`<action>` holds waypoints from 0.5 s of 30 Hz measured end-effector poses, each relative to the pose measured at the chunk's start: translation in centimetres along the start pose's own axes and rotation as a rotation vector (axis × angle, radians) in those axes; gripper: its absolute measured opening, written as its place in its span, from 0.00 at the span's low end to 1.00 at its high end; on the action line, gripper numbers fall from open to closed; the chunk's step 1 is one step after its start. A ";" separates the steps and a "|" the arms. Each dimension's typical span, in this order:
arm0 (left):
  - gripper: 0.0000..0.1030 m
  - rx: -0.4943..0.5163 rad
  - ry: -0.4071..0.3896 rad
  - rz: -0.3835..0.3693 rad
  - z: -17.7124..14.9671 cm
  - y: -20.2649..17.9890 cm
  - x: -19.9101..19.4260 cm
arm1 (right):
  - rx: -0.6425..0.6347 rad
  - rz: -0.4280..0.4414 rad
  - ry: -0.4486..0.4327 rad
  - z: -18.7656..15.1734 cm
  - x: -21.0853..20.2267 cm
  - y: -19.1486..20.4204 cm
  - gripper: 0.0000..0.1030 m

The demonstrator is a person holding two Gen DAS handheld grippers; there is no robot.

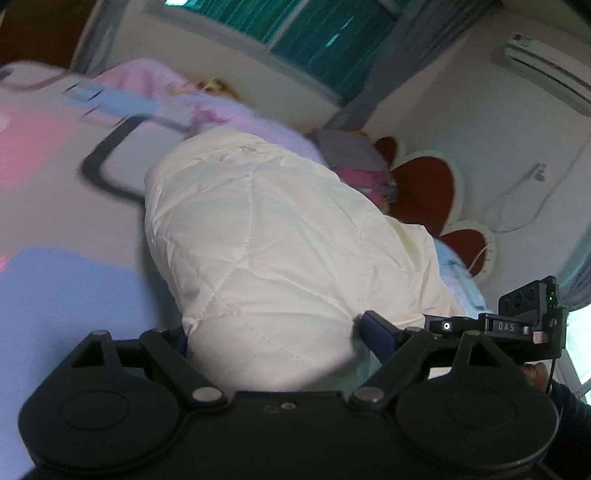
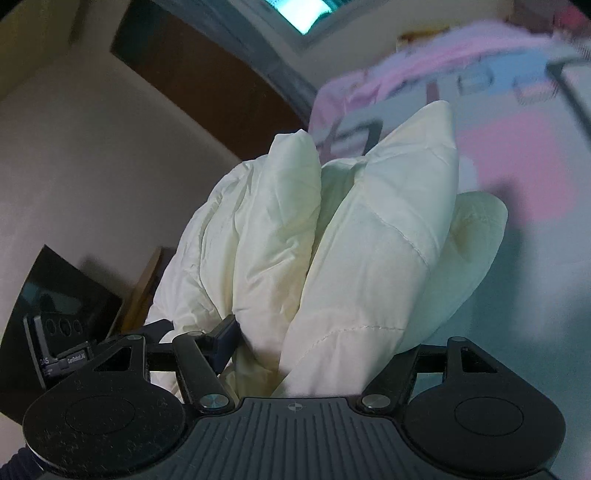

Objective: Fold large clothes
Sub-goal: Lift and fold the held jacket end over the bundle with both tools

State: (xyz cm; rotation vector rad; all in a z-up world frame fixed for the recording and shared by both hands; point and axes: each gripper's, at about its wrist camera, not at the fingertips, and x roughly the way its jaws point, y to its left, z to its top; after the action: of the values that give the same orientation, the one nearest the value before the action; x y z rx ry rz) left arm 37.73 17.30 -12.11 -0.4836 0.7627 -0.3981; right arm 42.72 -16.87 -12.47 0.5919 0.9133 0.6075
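Note:
A cream quilted padded jacket (image 1: 273,240) fills the middle of the left wrist view, bunched and lifted above the bed. My left gripper (image 1: 273,332) is shut on a thick fold of it; the blue pads press in from both sides. In the right wrist view the same jacket (image 2: 332,240) stands up in several puffy folds. My right gripper (image 2: 317,339) is shut on that bundle; its left blue pad (image 2: 225,339) shows, the right one is hidden by fabric. The right gripper also shows in the left wrist view (image 1: 517,325), close beside the jacket.
A bed sheet (image 1: 55,229) with pink, blue and white patches lies under the jacket. Pink bedding (image 1: 207,107) is piled at the bed's far end. A red flower headboard (image 1: 424,184), a window (image 1: 314,33) and an air conditioner (image 1: 546,66) are behind. A dark door (image 2: 207,81) stands left.

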 end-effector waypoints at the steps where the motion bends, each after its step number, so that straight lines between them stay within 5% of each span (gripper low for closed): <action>1: 0.83 -0.013 0.025 0.010 -0.5 1.2 0.4 | 0.023 -0.020 0.019 -0.6 1.4 -0.6 0.65; 5: 0.84 -0.059 0.065 -0.008 -1.4 3.8 1.4 | 0.163 -0.002 0.013 -2.2 3.9 -3.6 0.72; 11: 0.91 0.001 0.083 0.008 -1.2 3.2 1.6 | 0.122 -0.053 0.021 -2.2 3.4 -2.3 0.72; 15: 0.91 0.051 0.045 0.059 -0.7 4.7 -1.7 | 0.031 -0.158 -0.014 -1.7 -0.8 -0.5 0.72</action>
State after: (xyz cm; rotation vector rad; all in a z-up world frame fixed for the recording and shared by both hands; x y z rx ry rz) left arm 36.87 21.83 -14.12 -0.4043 0.8068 -0.3734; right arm 41.00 -17.40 -13.25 0.5455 0.9476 0.4471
